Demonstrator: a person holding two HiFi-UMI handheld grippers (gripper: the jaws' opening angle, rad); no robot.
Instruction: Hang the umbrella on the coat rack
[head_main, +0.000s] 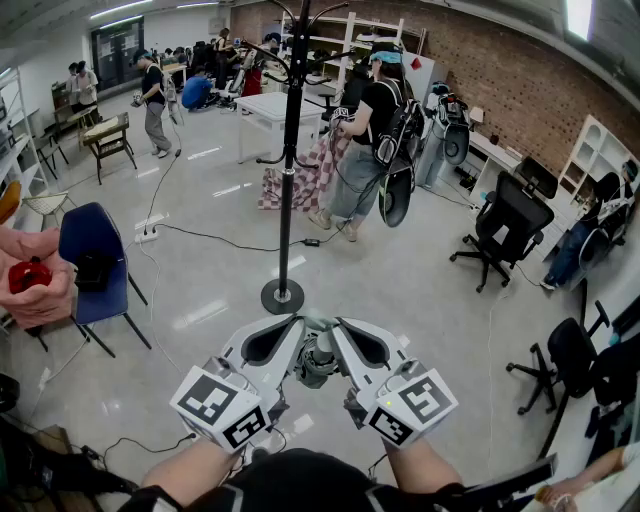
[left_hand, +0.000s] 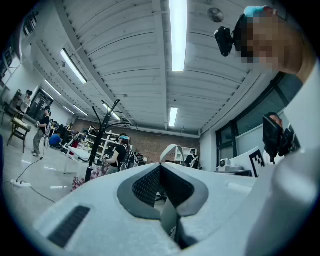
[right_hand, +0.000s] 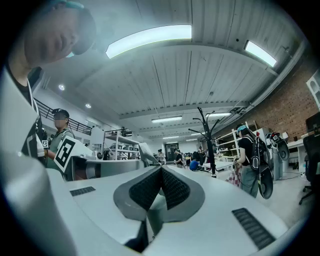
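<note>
The black coat rack (head_main: 290, 150) stands on the floor ahead of me, its round base (head_main: 282, 296) just beyond my jaw tips and its hooks up top. It also shows in the left gripper view (left_hand: 100, 135) and the right gripper view (right_hand: 207, 140). My left gripper (head_main: 300, 323) and right gripper (head_main: 336, 323) are held side by side, tips nearly touching. Both are shut, with nothing visible between the jaws (left_hand: 160, 165) (right_hand: 161, 168). A grey rounded thing (head_main: 318, 362) sits low between the two grippers; I cannot tell what it is. I see no clear umbrella.
A person with a backpack (head_main: 375, 140) stands right of the rack by a checkered cloth (head_main: 305, 180). A blue chair (head_main: 95, 260) is at left, near a hand holding something red (head_main: 30, 275). Black office chairs (head_main: 510, 230) stand at right. A cable (head_main: 215, 238) runs across the floor.
</note>
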